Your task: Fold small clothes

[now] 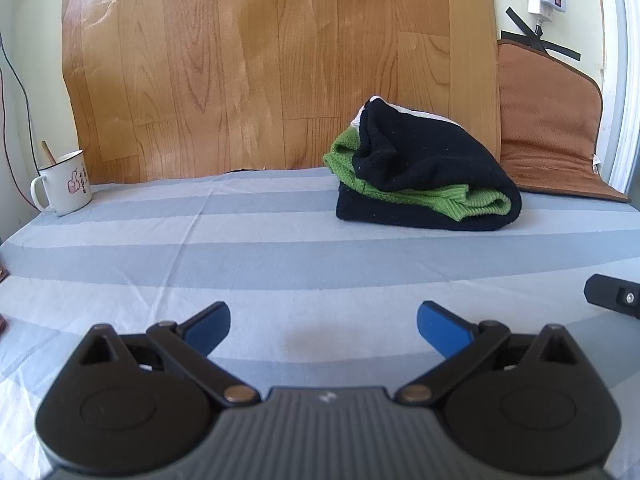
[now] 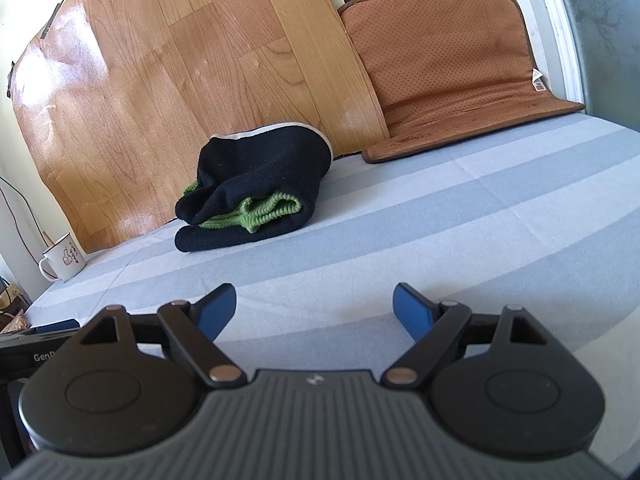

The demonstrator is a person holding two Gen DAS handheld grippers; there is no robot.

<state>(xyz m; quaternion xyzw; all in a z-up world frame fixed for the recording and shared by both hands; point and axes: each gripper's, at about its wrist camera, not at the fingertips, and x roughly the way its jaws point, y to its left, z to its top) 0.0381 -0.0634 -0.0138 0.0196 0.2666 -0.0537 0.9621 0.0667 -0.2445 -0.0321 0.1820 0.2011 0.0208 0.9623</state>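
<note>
Striped blue-grey sheet (image 1: 280, 240), wood-grain panel (image 1: 260, 60) behind. Left view: left gripper (image 1: 323, 326) jaws spread, empty; folded black fleece garment (image 1: 424, 172) with green ribbed knit (image 1: 460, 200) lies ahead right, well apart. Right view: right gripper (image 2: 315, 308) agape, empty; bundle ahead left; "Gen" legible on black device (image 2: 36, 344).

A folded garment (image 1: 432, 168) shows black outside, bright green knit within and a white trim along its far edge; the sheet (image 1: 248, 240) beneath carries broad bands of pale blue and white; wood-grain flooring sheet (image 1: 260, 64) in warm brown stands behind; at far right, a rust-brown dotted mat (image 2: 448, 52); at far left, a white mug (image 1: 64, 188) with a red thumbs-up drawing; gripper pads (image 1: 440, 330) are blue.
</note>
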